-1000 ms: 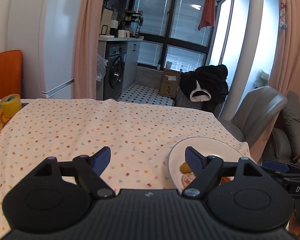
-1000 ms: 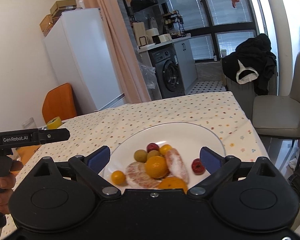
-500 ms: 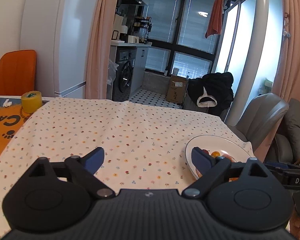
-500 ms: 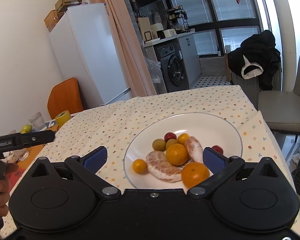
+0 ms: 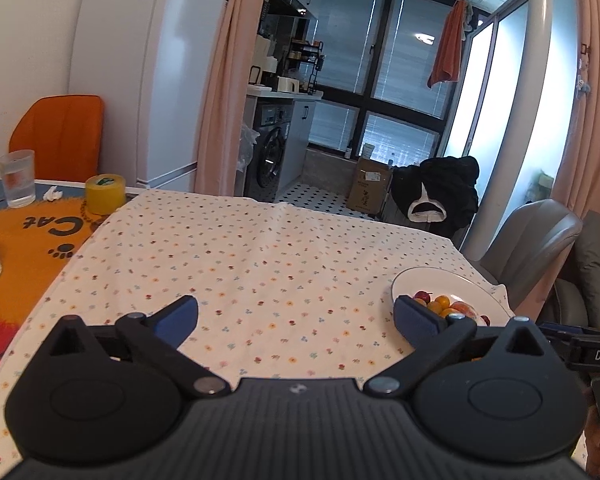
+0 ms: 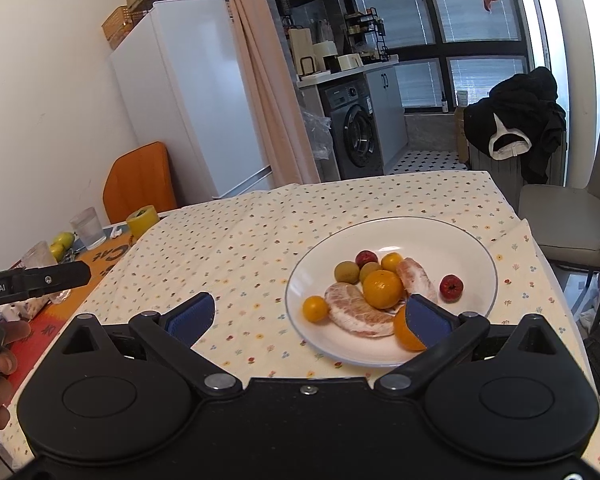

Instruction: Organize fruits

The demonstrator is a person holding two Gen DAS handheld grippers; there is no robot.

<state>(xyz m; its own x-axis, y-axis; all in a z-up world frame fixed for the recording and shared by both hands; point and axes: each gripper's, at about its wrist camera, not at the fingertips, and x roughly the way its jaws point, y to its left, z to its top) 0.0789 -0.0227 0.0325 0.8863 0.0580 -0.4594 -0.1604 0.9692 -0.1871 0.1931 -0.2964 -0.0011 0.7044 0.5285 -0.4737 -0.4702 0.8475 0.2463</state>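
white plate point(image 6: 476, 240) of mixed fruit on the floral cloth's right side, right gripper point(image 6: 308, 314) wide and empty just near of it, left gripper point(image 5: 296, 316) likewise wide; best to single out one outlying fruit.

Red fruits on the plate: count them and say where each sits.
2. One red fruit lies at the far side of the pile, beside the green ones; the other red fruit sits apart to the right on the white plate. More may hide under the pile.
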